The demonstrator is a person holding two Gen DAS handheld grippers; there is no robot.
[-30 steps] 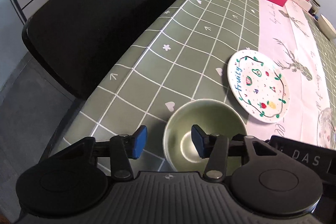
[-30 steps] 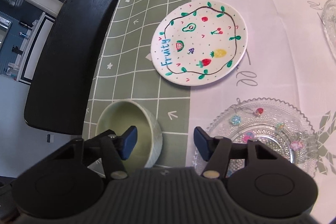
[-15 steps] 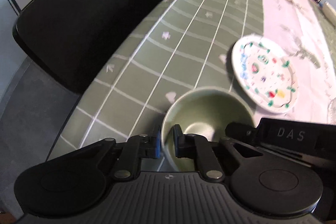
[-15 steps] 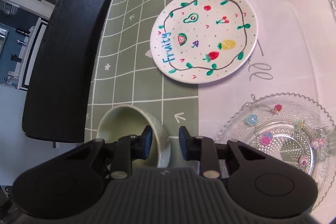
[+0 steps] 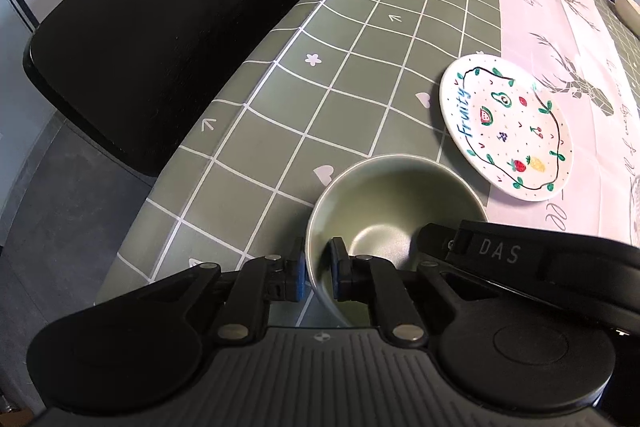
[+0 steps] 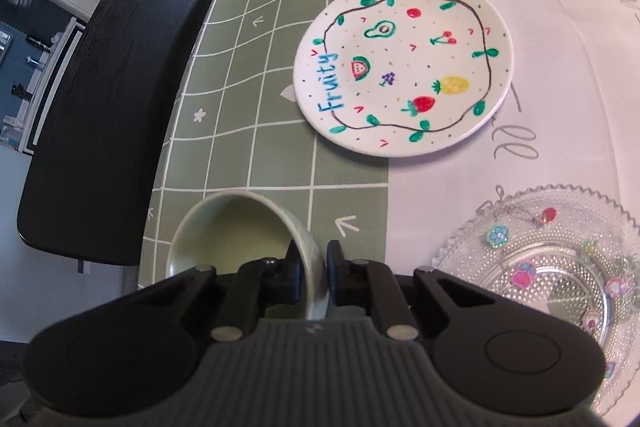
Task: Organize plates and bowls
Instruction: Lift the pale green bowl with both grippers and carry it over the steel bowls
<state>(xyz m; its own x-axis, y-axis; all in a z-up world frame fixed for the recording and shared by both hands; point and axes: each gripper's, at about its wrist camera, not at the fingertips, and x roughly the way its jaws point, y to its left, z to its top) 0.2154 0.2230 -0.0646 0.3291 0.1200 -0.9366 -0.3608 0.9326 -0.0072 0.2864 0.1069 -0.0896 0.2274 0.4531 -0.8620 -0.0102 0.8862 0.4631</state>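
Here both tools grip the green bowl [image 5: 394, 211], which stands at the near edge of the worktop [image 5: 360, 75]. The left hand-held gripper [image 5: 318, 277] is closed on the bowl's left wall, one pad inside and one outside; the right hand-held gripper [image 6: 314, 275] pinches the opposite wall likewise. The step in hand appears to be lifting the bowl. The next move probably calls for a level two-sided raise toward the fruit plate [image 6: 404, 67] beyond the bowl, or the glass plate [image 6: 552, 279] to the bowl's right.
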